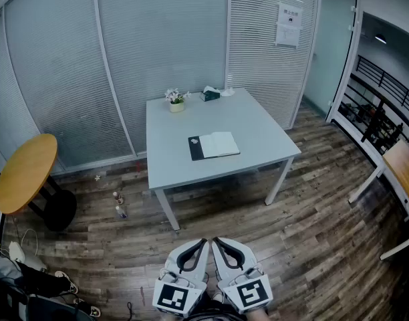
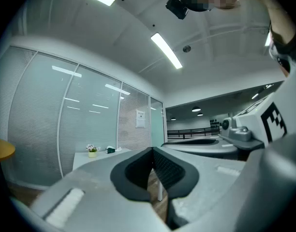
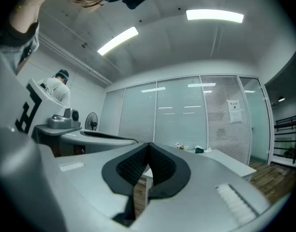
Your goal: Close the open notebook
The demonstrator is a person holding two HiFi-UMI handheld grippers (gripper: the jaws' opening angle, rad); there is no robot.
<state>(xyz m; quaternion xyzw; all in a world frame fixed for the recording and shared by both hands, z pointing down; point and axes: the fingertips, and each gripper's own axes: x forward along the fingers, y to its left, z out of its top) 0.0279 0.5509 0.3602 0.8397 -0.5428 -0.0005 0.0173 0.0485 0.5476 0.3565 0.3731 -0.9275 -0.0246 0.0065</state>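
An open notebook [image 1: 214,146] with a dark cover flap on its left and white pages lies on the grey table [image 1: 258,122], near the table's front edge. Both grippers are held close to my body, well short of the table and side by side over the floor. My left gripper [image 1: 204,241] is shut with nothing in it, its tips meeting in the left gripper view [image 2: 152,150]. My right gripper [image 1: 214,240] is shut and empty too, its tips together in the right gripper view [image 3: 148,144]. The notebook is hidden in both gripper views.
A small flower pot [image 1: 176,101] and a green tissue box [image 1: 210,94] stand at the table's far edge. A round wooden table [image 1: 25,171] is at the left, another desk [image 1: 403,169] at the right. Glass walls with blinds stand behind; small bottles [image 1: 119,209] sit on the floor.
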